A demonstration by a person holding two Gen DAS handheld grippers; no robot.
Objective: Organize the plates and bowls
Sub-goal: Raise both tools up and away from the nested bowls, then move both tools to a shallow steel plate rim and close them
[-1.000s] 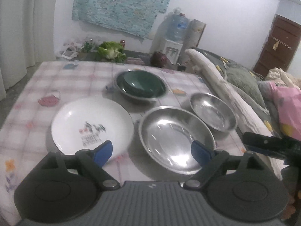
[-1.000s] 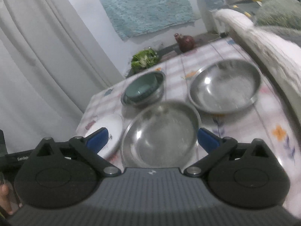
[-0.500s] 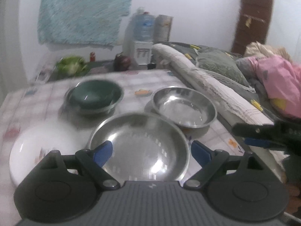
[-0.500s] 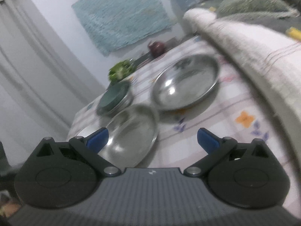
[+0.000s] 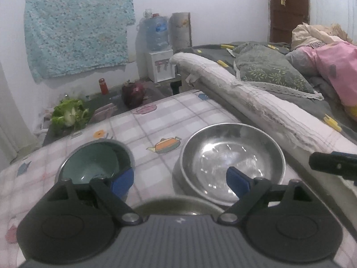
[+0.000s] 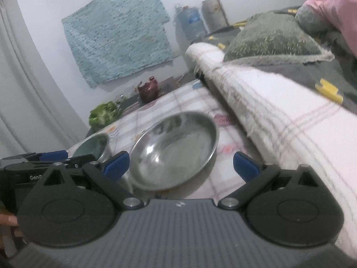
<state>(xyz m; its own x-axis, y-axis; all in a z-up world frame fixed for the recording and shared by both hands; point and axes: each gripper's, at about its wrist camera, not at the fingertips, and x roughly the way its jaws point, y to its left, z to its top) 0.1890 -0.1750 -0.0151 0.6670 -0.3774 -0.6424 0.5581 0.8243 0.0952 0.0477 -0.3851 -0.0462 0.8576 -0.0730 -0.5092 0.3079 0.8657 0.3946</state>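
Observation:
In the left wrist view a small steel bowl (image 5: pixel 232 160) sits on the checked tablecloth (image 5: pixel 165 120) at the right. A green bowl (image 5: pixel 93 163) rests inside another steel bowl at the left. The rim of a large steel bowl (image 5: pixel 176 204) shows just below my left gripper (image 5: pixel 179 179), which is open and empty above the cloth. In the right wrist view my right gripper (image 6: pixel 180 165) is open and empty, with the small steel bowl (image 6: pixel 176 149) between its fingers and ahead. The green bowl (image 6: pixel 93 146) lies further left. The white plate is out of view.
A rolled white blanket (image 5: pixel 256 102) and a bed with pillows border the table's right side. Green lettuce (image 5: pixel 69 114) and a dark red pouch (image 5: pixel 133 93) lie beyond the far edge. A water dispenser (image 5: pixel 158 51) stands by the wall.
Both grippers have moved forward and to the right, toward the small steel bowl. The white plate has left both views and the large steel bowl is now mostly under my left gripper.

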